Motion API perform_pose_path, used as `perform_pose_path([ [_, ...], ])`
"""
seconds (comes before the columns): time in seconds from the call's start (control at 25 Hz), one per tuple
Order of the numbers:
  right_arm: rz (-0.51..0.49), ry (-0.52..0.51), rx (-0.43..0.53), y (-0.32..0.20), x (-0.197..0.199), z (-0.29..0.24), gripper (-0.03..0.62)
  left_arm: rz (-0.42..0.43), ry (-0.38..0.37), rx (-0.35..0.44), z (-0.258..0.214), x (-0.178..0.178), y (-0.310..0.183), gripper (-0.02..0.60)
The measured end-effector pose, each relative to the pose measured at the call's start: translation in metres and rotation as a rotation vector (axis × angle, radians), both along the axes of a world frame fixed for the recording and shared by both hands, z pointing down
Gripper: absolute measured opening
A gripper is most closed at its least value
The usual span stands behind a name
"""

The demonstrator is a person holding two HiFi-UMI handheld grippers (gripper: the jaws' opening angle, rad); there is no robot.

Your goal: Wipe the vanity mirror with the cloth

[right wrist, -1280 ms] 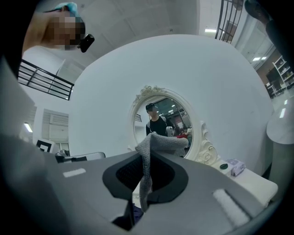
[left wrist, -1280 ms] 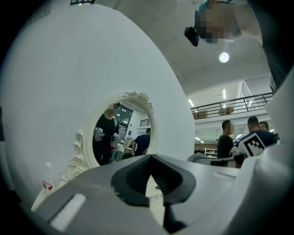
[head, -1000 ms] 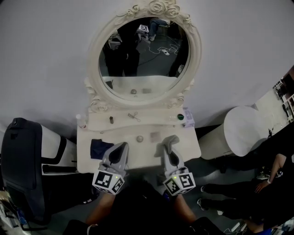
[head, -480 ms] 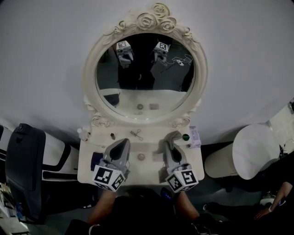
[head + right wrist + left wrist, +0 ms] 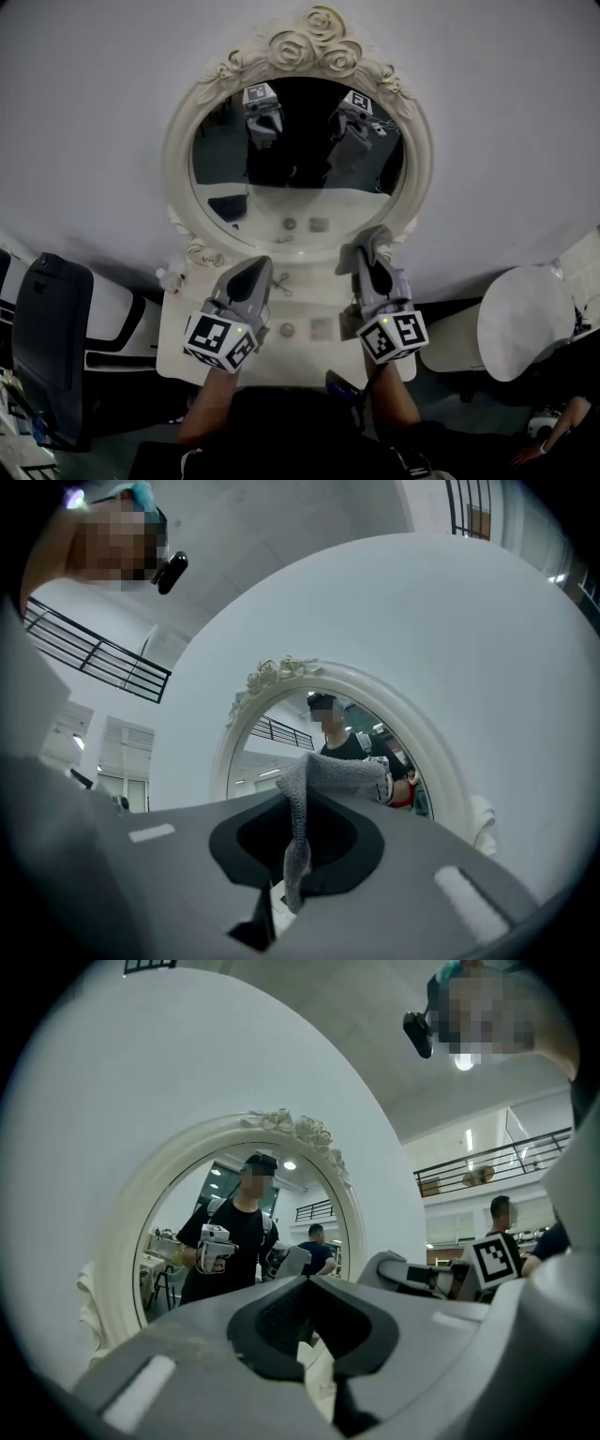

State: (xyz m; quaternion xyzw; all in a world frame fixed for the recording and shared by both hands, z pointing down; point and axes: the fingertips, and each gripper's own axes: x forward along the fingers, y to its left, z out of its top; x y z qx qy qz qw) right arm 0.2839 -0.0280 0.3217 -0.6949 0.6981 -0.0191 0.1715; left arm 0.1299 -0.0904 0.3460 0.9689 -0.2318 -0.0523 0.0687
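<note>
Two grippers up in front of the vanity mirror (image 5: 298, 155), neither on the glass as far as I can judge. Right gripper (image 5: 376, 261) is clenched on the grey cloth (image 5: 312, 782); the cloth sticks up past the jaw tips in a small bunch, with a thin strip trailing down between the jaws. In the head view it sits low and right, near the mirror's ornate frame (image 5: 413, 202). Left gripper (image 5: 256, 270) is closed with nothing in it, pointed at the lower part of the mirror over the vanity top (image 5: 180, 323). Wiping looks about to begin, not begun. Risks as I read them: only a little cloth projects, so pressing in at the wrong angle could put hard jaw tips on the glass instead of fabric. Drag across the glass could pull the cloth out of the pinch. The carved roses and scrolls could snag the knit if the stroke runs wide. Small items stand on the shelf below, a little bottle (image 5: 167, 276) among them; a low sweep by either gripper could knock them.
</note>
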Motion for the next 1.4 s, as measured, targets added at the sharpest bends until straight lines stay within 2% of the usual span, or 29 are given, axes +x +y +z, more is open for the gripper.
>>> perform_pose_path([
  [0.28,0.01,0.038,0.061,-0.035,0.026,-0.061,0.017,0.03,0.022,0.032,-0.038,0.015,-0.032,-0.006],
  [0.56,0.054,0.062,0.093,-0.059,0.056,-0.101,0.017,0.06,0.043,0.043,-0.049,0.026,-0.047,-0.006],
  [1.0,0.094,0.063,0.097,-0.094,0.078,-0.112,0.017,0.062,0.053,0.017,-0.041,0.022,-0.072,-0.006],
  [1.4,0.085,0.063,0.102,-0.107,0.082,-0.118,0.018,0.057,0.051,-0.014,-0.026,0.016,-0.082,-0.006],
])
